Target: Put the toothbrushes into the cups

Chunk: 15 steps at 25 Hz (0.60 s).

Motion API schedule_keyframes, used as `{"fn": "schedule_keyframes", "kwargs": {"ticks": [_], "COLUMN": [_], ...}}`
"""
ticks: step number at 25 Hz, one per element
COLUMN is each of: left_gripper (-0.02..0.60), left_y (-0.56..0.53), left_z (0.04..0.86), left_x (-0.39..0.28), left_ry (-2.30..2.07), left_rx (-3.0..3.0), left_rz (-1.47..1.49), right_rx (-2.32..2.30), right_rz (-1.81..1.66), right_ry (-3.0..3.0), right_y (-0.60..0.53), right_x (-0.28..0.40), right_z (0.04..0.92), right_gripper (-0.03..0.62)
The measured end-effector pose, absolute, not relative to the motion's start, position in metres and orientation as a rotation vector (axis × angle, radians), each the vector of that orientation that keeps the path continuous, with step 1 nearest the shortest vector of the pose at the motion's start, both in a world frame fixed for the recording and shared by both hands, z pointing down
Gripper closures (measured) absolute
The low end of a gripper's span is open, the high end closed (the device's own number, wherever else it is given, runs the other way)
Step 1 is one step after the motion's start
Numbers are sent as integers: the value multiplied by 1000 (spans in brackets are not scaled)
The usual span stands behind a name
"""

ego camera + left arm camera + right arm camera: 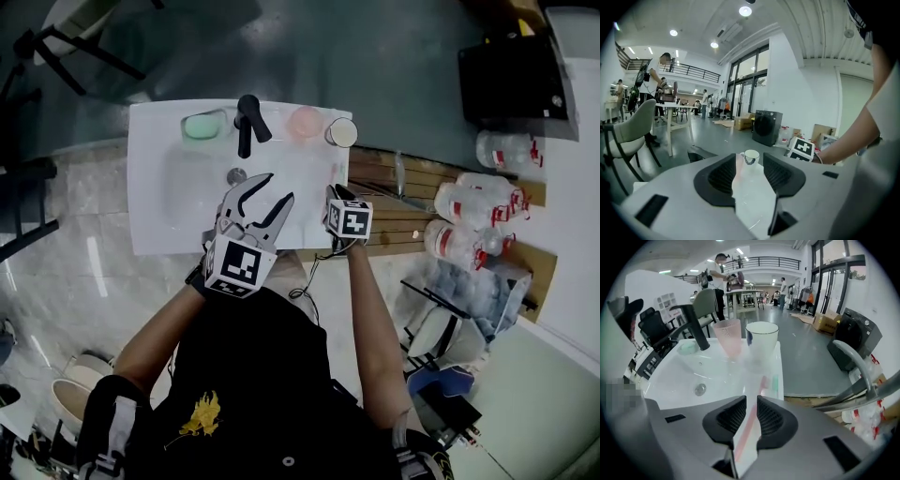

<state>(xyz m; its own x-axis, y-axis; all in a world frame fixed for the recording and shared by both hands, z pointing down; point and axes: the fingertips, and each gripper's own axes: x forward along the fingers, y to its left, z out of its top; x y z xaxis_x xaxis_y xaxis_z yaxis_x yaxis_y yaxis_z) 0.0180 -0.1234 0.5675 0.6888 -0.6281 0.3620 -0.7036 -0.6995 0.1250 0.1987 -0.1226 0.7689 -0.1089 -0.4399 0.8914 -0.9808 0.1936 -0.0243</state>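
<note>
Close by white cup (761, 341), on sink rim (150, 187): pink toothbrush (763, 383), green toothbrush (775, 382). Right claw (751, 399) narrowly parted over pink handle; left claw (277, 189) spread, empty. Likely light, stiff, slick: pinch mid-handle.

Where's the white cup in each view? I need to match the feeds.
Head view: white cup at the far right corner of the sink.
Left gripper view: white cup at centre, on the sink.
Right gripper view: white cup upper centre, right of the pink cup.
Shared landmark: the white sink.
</note>
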Motion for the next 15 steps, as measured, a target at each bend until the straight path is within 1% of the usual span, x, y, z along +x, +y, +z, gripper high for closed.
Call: {"fn": "schedule_keyframes", "kwargs": {"ticks": [6,7,9,15], "left_gripper": [390,390,390,391], "left_y": [-114,-116,-121,-113], "left_z": [566,564,557,549], "left_x": [24,21,15,9], "left_ry": [-1037,-1053,-1093,-1130], "left_rx": [2644,2643,2645,2646], "left_rz": [453,462,468,473], "right_rx": [1284,1275,1265,1245], "right_rz": [946,957,954,940], "right_ry": [-1566,-1559,-1554,-1544], "right_y": [-117,-117,-119,-115], "right_x": [204,203,203,209], "right_z": [793,796,796,794], "right_gripper": [511,521,530,530]}}
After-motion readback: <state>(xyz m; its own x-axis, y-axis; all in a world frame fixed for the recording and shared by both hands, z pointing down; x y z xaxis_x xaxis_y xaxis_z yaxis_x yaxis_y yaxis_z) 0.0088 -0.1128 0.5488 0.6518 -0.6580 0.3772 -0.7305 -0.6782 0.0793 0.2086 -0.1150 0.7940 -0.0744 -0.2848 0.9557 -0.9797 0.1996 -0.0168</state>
